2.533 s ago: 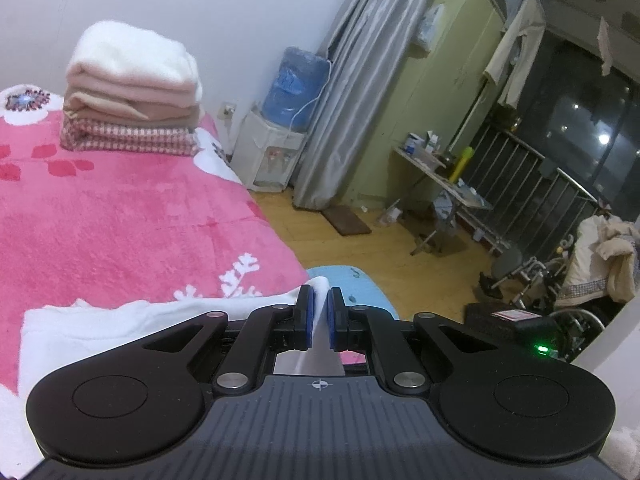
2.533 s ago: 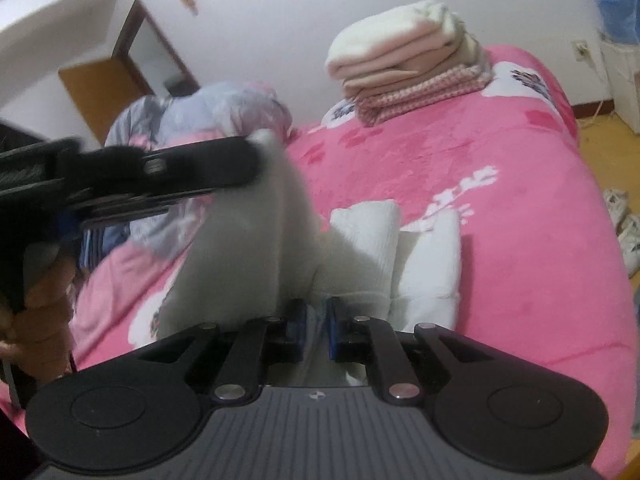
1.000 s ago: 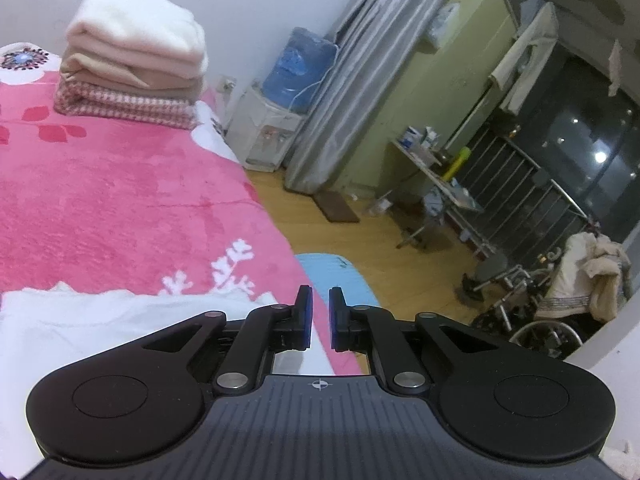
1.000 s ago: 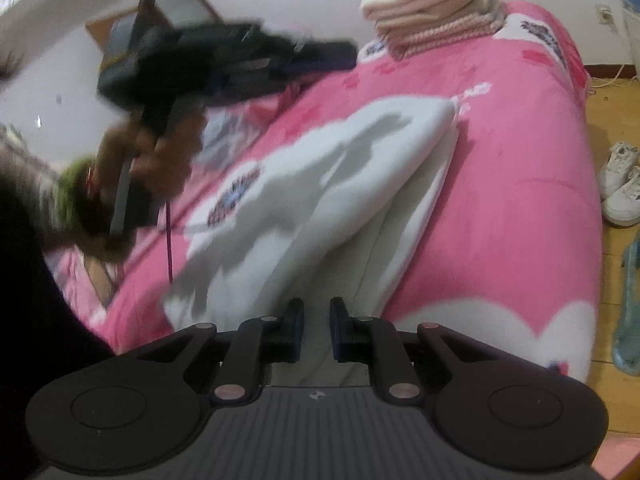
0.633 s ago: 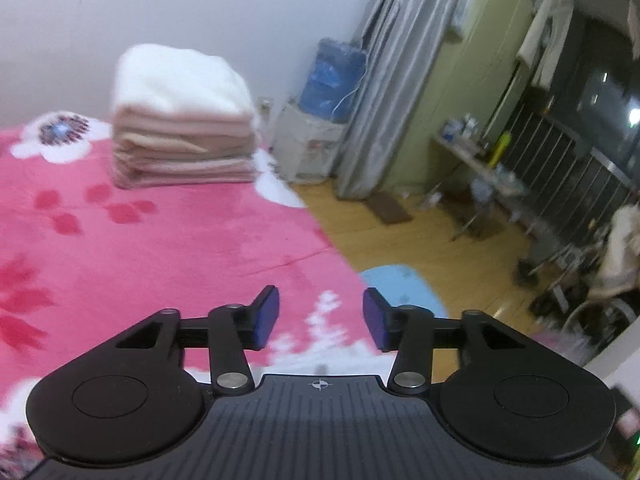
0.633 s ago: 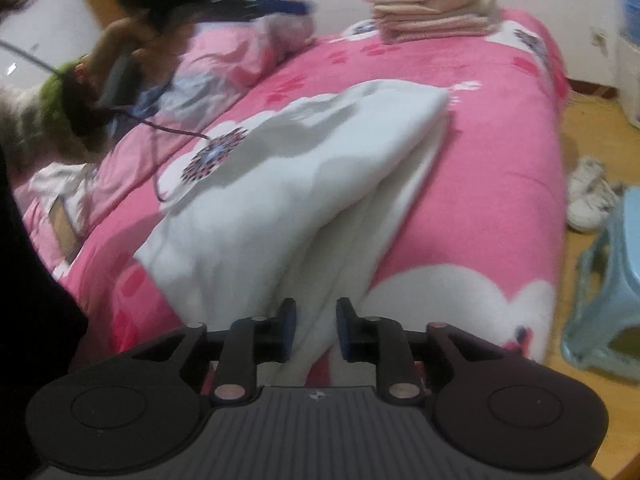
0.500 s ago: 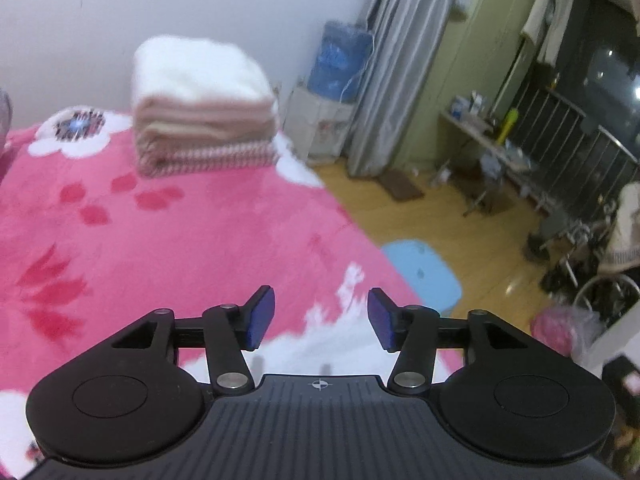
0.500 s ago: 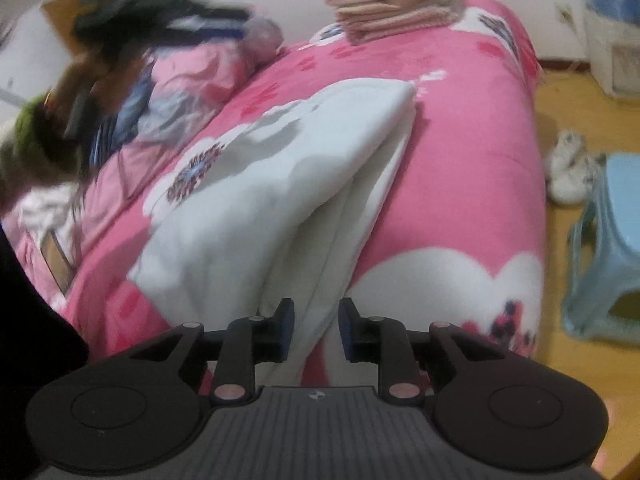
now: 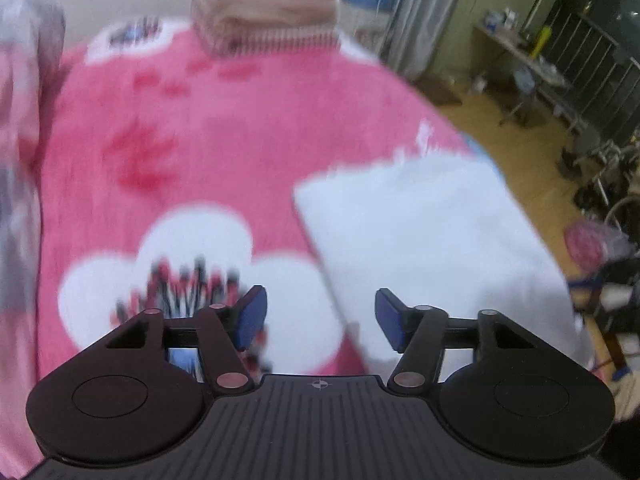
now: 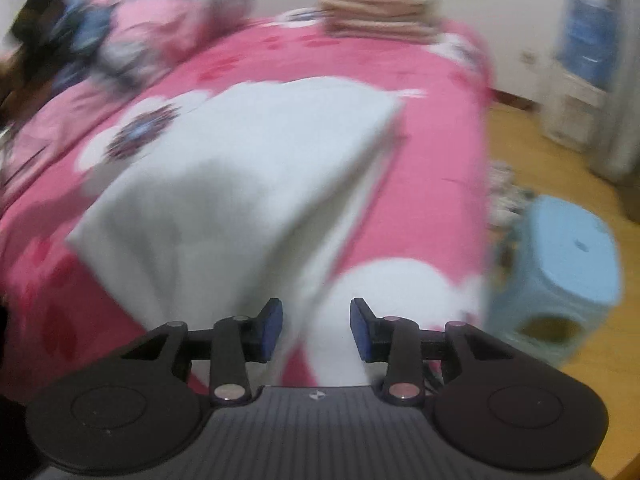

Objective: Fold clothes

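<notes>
A white garment (image 10: pixel 248 172) lies folded lengthwise on the pink blanket (image 10: pixel 436 152) near the bed's edge. It also shows in the left wrist view (image 9: pixel 424 236) as a flat white panel. My left gripper (image 9: pixel 318 318) is open and empty, above the blanket at the garment's left edge. My right gripper (image 10: pixel 316 328) is open and empty, just short of the garment's near end. Both views are blurred.
A stack of folded clothes (image 9: pixel 264 4) sits at the far end of the bed, also in the right wrist view (image 10: pixel 376 0). A light blue stool (image 10: pixel 560 276) stands on the wooden floor. Bedding (image 10: pixel 132 36) is heaped at the left.
Both grippers have opened and let go of the white garment, which now lies flat on the bed. The left gripper has swung left, over the garment.
</notes>
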`<state>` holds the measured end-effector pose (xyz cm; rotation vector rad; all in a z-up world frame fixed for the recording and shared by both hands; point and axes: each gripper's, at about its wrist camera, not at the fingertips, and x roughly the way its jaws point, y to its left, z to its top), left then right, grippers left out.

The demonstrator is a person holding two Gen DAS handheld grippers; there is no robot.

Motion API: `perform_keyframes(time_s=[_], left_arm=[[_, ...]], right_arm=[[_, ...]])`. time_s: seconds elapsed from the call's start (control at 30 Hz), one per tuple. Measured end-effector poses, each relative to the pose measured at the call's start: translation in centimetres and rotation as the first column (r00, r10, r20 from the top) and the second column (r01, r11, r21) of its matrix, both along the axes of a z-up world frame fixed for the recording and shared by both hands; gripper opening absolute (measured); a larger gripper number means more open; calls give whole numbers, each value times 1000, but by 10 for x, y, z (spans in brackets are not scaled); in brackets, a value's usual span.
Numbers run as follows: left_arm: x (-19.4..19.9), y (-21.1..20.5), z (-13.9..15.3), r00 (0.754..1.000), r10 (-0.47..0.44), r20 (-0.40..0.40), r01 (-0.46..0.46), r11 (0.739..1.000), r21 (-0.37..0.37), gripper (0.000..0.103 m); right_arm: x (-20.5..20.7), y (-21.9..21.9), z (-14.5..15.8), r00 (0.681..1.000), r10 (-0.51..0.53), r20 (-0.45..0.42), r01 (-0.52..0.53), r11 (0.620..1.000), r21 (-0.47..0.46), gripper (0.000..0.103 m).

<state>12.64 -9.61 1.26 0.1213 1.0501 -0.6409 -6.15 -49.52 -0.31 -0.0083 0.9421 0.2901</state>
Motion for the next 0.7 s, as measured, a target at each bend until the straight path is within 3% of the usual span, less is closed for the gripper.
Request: perform_keyframes(time_s=[0.1, 0.23, 0.3, 0.43, 0.6, 0.7], left_arm=[[-17, 7, -24, 997, 23, -74, -25, 999, -31, 60], [-41, 19, -48, 986, 94, -135, -111, 986, -126, 59], [-50, 22, -56, 979, 134, -157, -159, 974, -162, 55], [-64, 27, -69, 963, 193, -187, -232, 948, -217, 49], [-66, 26, -67, 970, 182, -161, -215, 952, -219, 47], [-67, 25, -69, 972, 179, -152, -210, 952, -221, 48]], right_arm=[[-9, -23, 15, 983, -186, -15, 186, 971, 151, 39], [-5, -25, 14, 968, -244, -56, 248, 899, 361, 38], [5, -16, 4, 967, -239, -85, 253, 890, 379, 38], [19, -5, -17, 963, -228, -145, 267, 877, 399, 7], [14, -8, -10, 960, -262, -99, 279, 864, 420, 4], [17, -11, -22, 957, -267, -109, 288, 868, 405, 4]])
